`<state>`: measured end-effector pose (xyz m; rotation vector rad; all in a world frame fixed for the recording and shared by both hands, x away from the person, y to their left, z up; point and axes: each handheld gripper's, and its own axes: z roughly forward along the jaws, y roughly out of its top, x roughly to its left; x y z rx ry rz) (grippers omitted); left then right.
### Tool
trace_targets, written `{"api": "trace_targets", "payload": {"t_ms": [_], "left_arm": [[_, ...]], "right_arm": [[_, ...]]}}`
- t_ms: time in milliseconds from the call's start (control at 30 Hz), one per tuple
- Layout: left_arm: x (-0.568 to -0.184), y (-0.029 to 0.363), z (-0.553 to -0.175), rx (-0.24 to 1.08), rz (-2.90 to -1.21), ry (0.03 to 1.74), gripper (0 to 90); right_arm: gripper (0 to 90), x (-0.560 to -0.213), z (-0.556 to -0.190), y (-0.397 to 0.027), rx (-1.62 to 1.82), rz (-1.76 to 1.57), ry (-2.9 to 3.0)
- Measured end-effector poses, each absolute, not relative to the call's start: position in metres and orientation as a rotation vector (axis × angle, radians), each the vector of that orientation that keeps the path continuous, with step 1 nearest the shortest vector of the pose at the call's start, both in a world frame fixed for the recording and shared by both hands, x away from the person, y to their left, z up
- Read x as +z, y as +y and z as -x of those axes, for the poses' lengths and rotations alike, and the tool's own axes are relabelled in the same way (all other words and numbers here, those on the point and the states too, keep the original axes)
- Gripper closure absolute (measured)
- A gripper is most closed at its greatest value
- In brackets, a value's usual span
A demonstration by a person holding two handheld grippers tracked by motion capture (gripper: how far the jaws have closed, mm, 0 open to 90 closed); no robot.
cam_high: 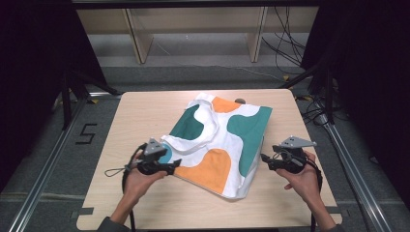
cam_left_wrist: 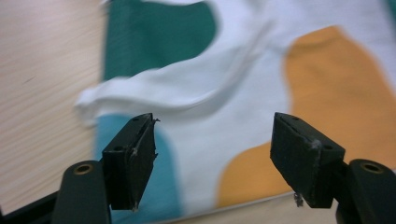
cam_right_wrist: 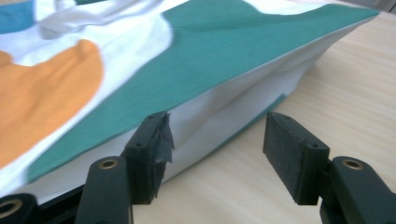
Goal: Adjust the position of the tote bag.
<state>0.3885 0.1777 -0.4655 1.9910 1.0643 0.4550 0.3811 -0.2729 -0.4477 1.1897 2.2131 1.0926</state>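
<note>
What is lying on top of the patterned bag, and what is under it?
On the bag lie only its own white handles, draped across its upper half. Under it is the wooden table; anything beneath or inside the bag is covered by the cloth.

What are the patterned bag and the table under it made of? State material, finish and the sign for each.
Bag: looks like woven cloth, perhaps cotton canvas, matte, printed in green, orange, blue and white; it creases softly and its strap lies limp.
Table: looks like pale wood or wood-look laminate, smooth and low-sheen, with straight grain lines showing; which of the two cannot be told.
</note>
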Motion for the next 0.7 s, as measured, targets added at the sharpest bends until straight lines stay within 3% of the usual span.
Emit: {"api": "trace_targets", "payload": {"t_ms": [200, 467, 600, 667, 700], "left_arm": [[-0.485, 0.218, -0.406, 0.387, -1.99, 1.217, 29.6], [-0.503, 0.222, -0.419, 0.236, -1.898, 1.276, 30.3], [-0.506, 0.22, -0.417, 0.261, -1.996, 1.212, 43.0], [-0.506, 0.223, -0.416, 0.298, -2.043, 1.188, 55.6], [-0.507, 0.225, -0.416, 0.288, -2.022, 1.195, 55.6]], "right_arm": [[39.2, -0.449, -0.362, -0.261, 1.076, -1.157, 2.261], [38.3, -0.458, -0.356, -0.254, 1.06, -1.12, 2.313], [38.3, -0.457, -0.352, -0.252, 1.07, -1.125, 2.318], [38.4, -0.458, -0.351, -0.252, 1.066, -1.111, 2.327], [38.4, -0.458, -0.351, -0.252, 1.066, -1.111, 2.327]]}}
